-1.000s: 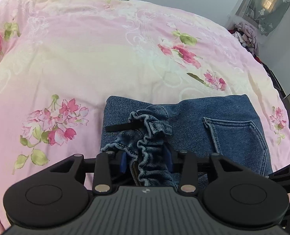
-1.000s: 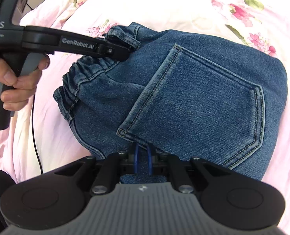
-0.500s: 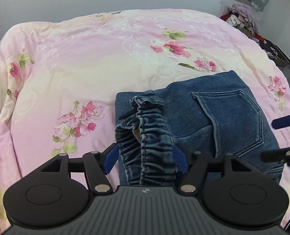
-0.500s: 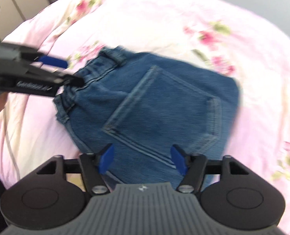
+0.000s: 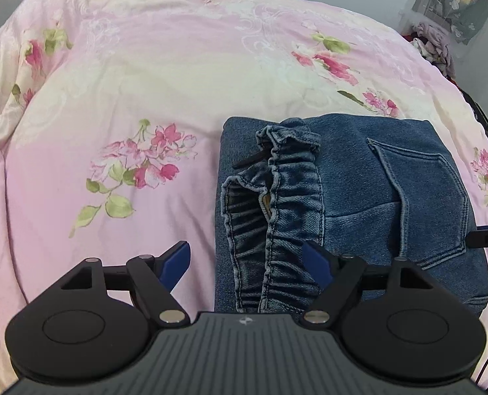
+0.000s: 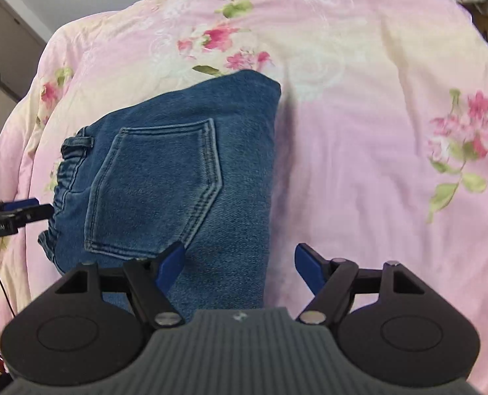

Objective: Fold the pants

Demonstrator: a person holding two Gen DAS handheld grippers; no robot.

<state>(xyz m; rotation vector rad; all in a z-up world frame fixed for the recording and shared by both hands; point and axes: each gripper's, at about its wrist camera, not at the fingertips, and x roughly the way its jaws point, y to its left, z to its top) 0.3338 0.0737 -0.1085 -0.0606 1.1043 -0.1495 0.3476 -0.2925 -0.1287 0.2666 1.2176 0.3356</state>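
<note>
On pink floral bedspread, folded jeans lie w/ back pocket up. My left gripper spread wide at elastic waistband, holding nothing; right gripper also apart, over jeans' edge.

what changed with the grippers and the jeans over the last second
Both let go: the left hand-held gripper opened off the waistband, the right hand-held gripper off the jeans, and both drew back. The jeans stayed folded on the pink quilt.

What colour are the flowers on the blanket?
Pink, with green leaves, on the pale pink blanket; clearest in the left wrist view.
</note>
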